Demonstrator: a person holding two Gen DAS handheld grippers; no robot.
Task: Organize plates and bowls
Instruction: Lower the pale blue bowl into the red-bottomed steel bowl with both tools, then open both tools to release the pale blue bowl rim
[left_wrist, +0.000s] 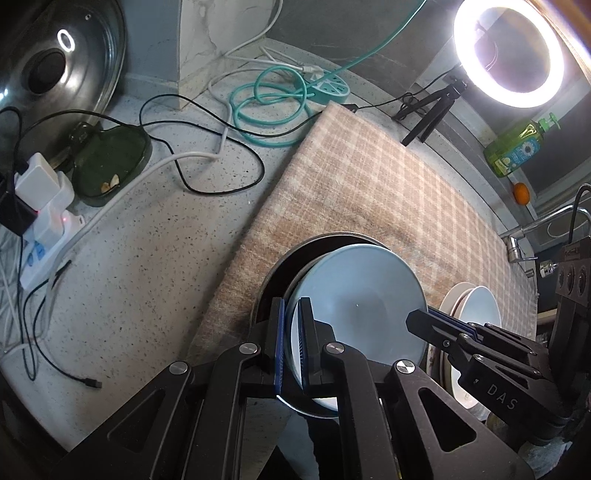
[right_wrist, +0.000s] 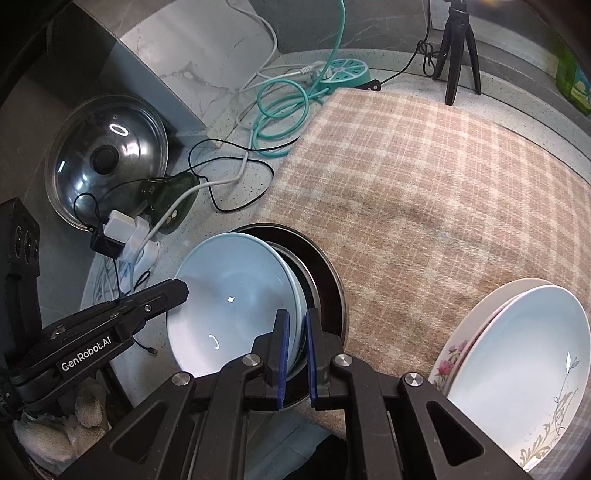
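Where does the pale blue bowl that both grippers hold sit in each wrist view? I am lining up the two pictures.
Left wrist: pale blue bowl at lower centre, left gripper clamped on its near rim.
Right wrist: the bowl sits lower left of centre, right gripper on its rim.
Shared landmark: teal hose coiled at the plaid cloth's far corner.

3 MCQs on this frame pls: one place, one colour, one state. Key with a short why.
1. Where does the light blue plate sit?
A. in the dark metal pan
B. on the bare counter
C. under the glass lid

2. What colour is the coiled hose?
A. red
B. teal
C. yellow

3. What is the left gripper doing?
A. hanging open above the cloth
B. shut on the plate's rim
C. holding the green bottle

Key: A, the pan's rim rings the plate; B, teal loops lie by the wall; B, its pads clamp the plate's edge.
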